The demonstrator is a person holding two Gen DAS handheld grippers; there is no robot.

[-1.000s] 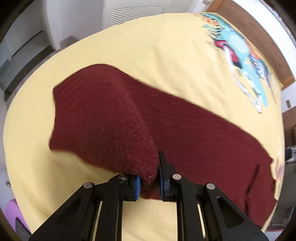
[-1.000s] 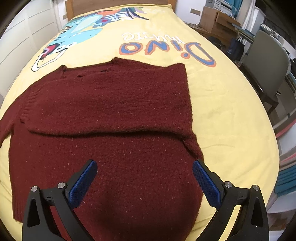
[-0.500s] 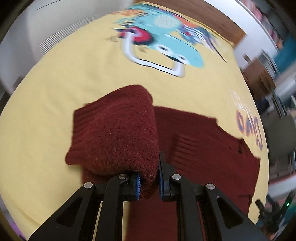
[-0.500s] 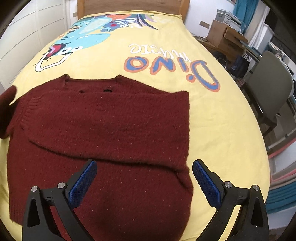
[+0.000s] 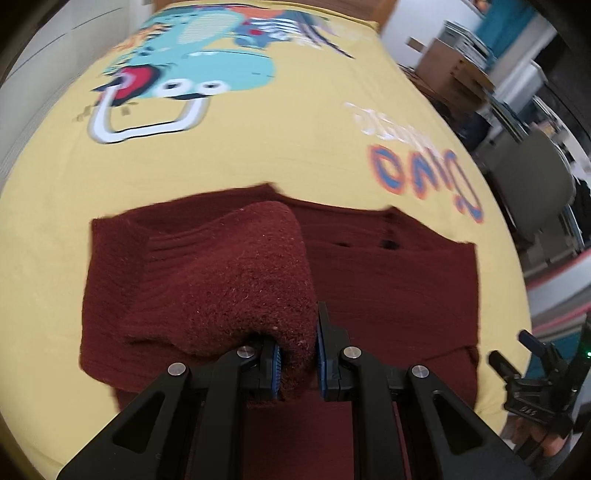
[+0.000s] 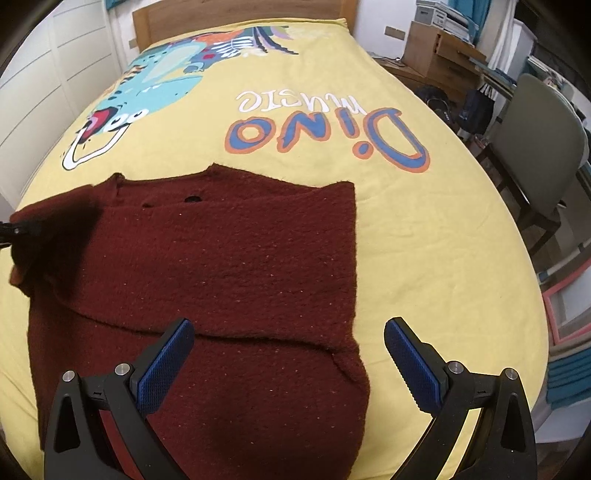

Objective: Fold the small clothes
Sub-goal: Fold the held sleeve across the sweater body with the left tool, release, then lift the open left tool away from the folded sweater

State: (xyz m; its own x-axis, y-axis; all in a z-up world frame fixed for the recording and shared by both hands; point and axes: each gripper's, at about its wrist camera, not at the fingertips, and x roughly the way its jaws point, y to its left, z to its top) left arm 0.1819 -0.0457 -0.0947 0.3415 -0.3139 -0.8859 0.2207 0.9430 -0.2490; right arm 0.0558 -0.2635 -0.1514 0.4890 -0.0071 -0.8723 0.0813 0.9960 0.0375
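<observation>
A dark red knitted sweater lies flat on the yellow bed cover, its right sleeve folded across the body. My left gripper is shut on the left sleeve, which arches up from the pads and hangs over the sweater's body. In the right wrist view that lifted sleeve shows at the far left edge. My right gripper hovers open above the sweater's lower half with nothing between its fingers. It also appears at the lower right of the left wrist view as the right gripper.
The yellow cover carries a dinosaur print and large lettering. A wooden headboard stands at the far end. To the right of the bed are a grey chair, cardboard boxes and shelves.
My left gripper has carried the sleeve from the sweater's left side inward over its body, and its view has swung towards the headboard. The right gripper rose slightly and stayed open.
</observation>
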